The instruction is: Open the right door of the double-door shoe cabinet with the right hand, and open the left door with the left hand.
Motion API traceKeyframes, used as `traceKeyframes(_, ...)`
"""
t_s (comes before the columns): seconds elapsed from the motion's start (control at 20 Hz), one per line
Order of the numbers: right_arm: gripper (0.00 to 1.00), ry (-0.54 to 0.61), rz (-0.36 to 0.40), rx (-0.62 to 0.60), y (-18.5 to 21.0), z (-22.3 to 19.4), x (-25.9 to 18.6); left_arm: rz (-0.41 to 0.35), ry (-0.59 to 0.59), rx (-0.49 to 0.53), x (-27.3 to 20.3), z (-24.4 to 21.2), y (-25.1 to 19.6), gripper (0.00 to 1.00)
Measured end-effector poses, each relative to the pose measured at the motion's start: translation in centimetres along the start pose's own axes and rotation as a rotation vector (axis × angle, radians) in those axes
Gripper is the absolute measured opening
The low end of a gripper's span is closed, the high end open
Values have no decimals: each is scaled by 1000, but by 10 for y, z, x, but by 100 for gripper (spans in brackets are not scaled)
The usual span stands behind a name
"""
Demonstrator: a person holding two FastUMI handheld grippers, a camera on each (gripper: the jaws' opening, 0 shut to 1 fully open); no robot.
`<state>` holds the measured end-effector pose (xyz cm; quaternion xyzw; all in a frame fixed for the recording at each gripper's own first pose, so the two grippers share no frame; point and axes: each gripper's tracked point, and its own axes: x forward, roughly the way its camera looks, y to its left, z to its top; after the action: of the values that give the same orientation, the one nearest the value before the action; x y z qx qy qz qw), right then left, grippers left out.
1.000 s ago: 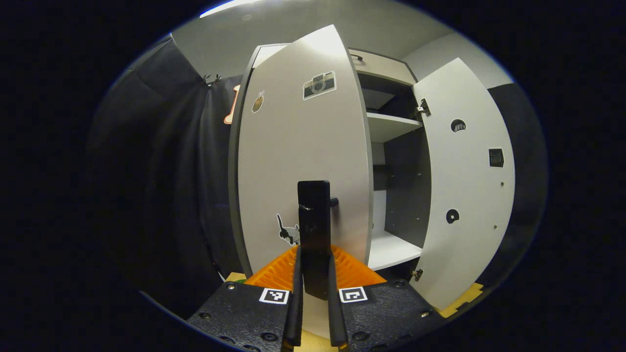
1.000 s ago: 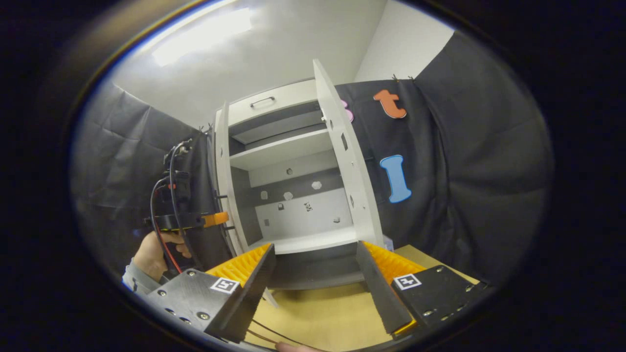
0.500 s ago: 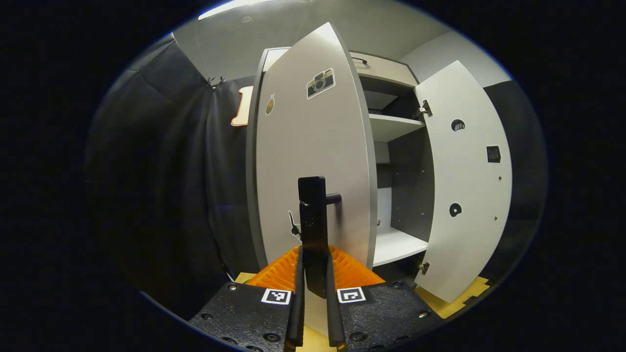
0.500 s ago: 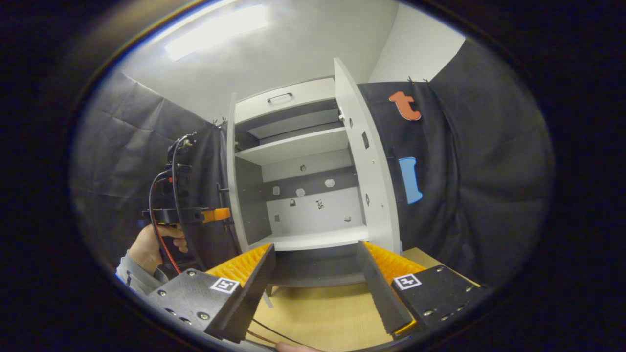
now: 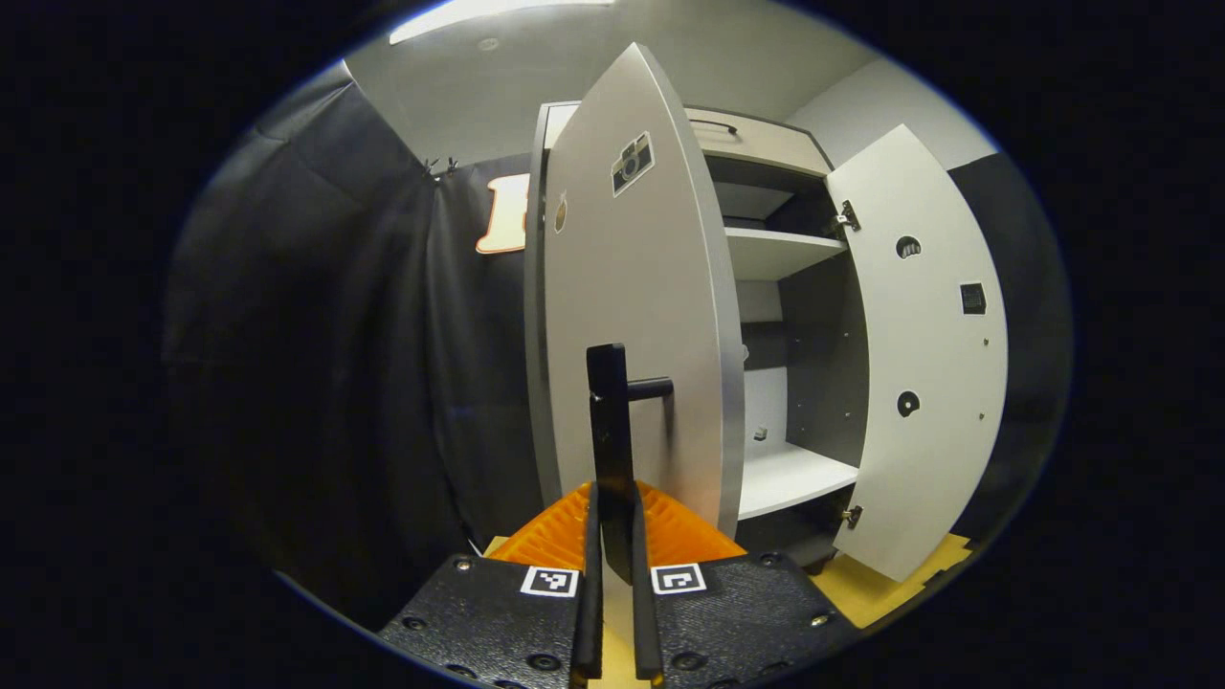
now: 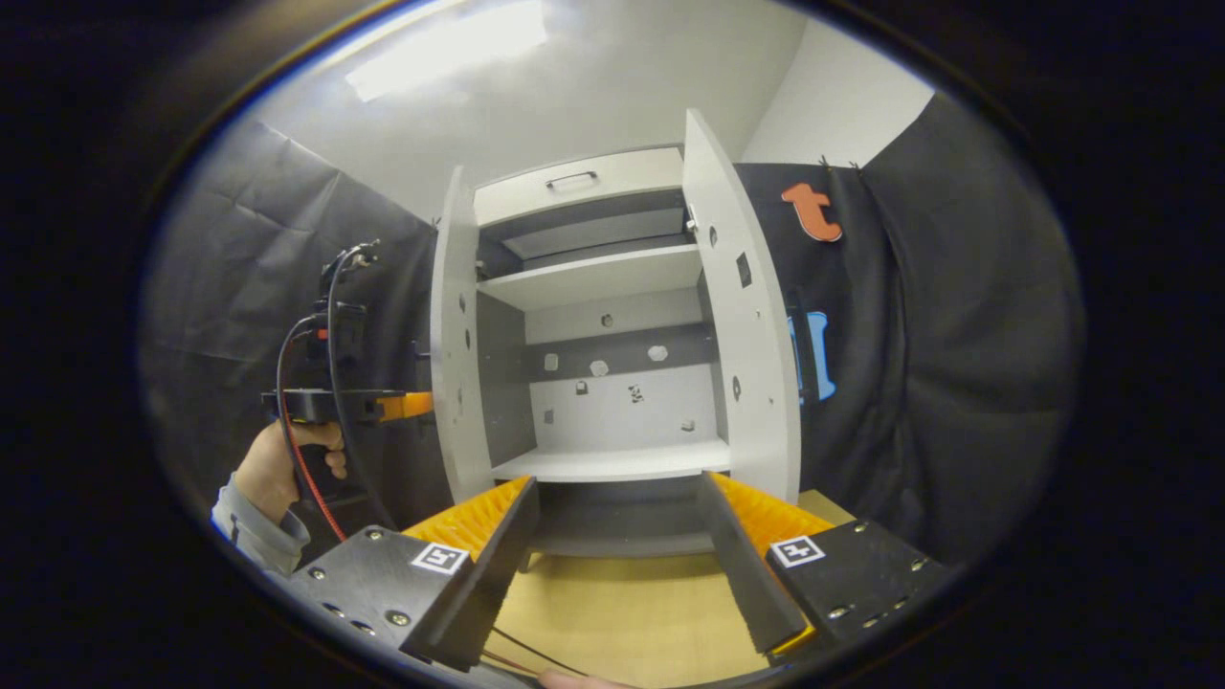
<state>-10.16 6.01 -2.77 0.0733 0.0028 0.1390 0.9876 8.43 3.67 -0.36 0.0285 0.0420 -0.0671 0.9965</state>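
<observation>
The shoe cabinet [image 5: 766, 144] has both doors swung out. My left gripper [image 5: 613, 498] is shut on the dark vertical bar handle [image 5: 611, 411] of the left door [image 5: 632, 306], which bears a camera sticker and stands almost edge-on. The right door [image 5: 919, 364] hangs wide open. In the right gripper view, my right gripper [image 6: 617, 488] is open and holds nothing, well back from the cabinet and facing its interior. There the left door [image 6: 450, 335] and right door [image 6: 751, 335] flank the shelves, and the left gripper [image 6: 402, 407] shows at the left door, held by a hand [image 6: 278, 469].
Inside are an upper shelf [image 6: 593, 277] and a lower shelf [image 6: 622, 464], with a drawer front [image 6: 574, 182] on top. The cabinet stands on a tan floor [image 6: 612, 612]. Black cloth [image 6: 938, 364] hangs on both sides of it.
The left door has swung farther open with my left gripper on its handle. The right gripper has turned a little, so the cabinet sits more central in its view; it stays open.
</observation>
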Motion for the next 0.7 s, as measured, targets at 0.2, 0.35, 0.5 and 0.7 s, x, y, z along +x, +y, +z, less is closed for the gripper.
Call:
traceKeyframes(0.2, 99, 0, 4, 0, 6, -2, -4, 88, -9, 17, -7, -1, 33, 6)
traceKeyframes(0.35, 99, 0, 6, 4, 9, -3, -3, 114, -12, 35, -7, -2, 51, 2)
traceKeyframes(0.5, 99, 8, 11, -4, 14, -7, 0, 116, -15, 30, -8, -2, 61, 1)
traceKeyframes(0.7, 99, 16, 15, -29, 17, -11, 0, 96, -14, 43, -9, -3, 68, 1)
